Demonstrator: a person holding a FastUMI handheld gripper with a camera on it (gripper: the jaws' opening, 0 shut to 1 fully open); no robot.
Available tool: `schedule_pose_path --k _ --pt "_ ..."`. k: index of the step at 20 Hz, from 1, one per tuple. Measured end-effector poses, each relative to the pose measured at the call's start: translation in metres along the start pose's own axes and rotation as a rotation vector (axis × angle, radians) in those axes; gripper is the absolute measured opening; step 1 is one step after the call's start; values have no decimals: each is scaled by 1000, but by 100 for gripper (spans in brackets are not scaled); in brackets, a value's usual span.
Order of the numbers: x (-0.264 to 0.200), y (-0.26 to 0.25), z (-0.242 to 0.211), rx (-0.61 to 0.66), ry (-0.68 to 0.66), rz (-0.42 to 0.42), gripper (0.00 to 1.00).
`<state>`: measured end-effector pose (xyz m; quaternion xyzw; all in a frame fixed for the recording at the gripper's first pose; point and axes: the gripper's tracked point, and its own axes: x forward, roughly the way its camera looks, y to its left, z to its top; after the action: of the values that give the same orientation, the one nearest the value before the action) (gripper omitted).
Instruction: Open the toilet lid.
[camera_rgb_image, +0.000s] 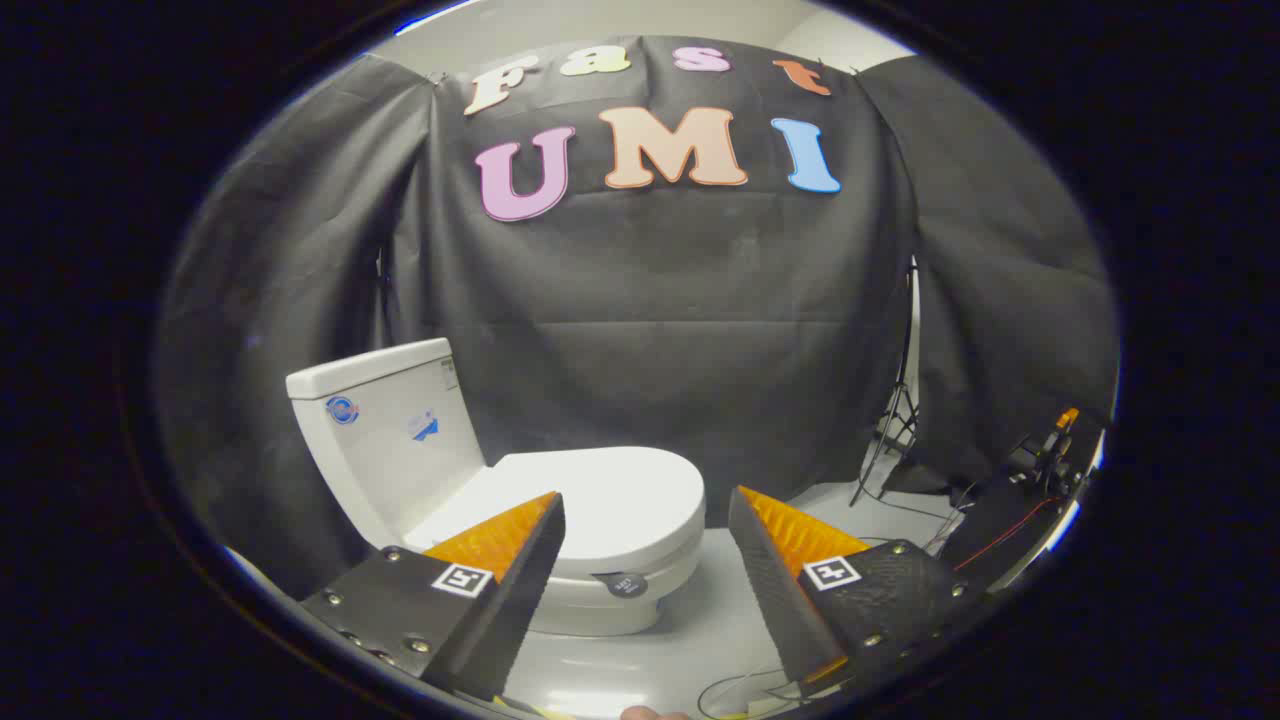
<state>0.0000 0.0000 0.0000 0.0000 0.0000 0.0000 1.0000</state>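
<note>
The gripper (645, 520) was spread wide, its two fingers apart and pinching nothing. Beyond them stood the toilet (500, 490) on the pale floor (700, 640), with its tank (385, 430) toward the left, against the booth's black wall. The toilet lid (610, 500) lay flat and closed over the bowl, and its front edge showed in the gap between the fingers, a little nearer to the left finger. The gripper was not yet touching it.

Several things could go wrong from here. The lid was smooth and rounded, so the fingers could slip off its rim if they closed too high or only on the top surface. If they reached too deep under the edge, they might catch the seat together with the lid and lift both. A loose cable (740, 690) lay on the floor just below the right finger, and a low approach could snag it
</note>
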Motion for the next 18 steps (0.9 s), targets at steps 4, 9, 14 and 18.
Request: schedule_pose_path --k 4,9,14,18 --pt "5 1 2 -14 -16 -8 97" --pt "12 4 15 -43 -44 -28 97" --pt "19 11 17 -63 -43 -27 97" --pt "23 19 12 -67 -35 -20 97"
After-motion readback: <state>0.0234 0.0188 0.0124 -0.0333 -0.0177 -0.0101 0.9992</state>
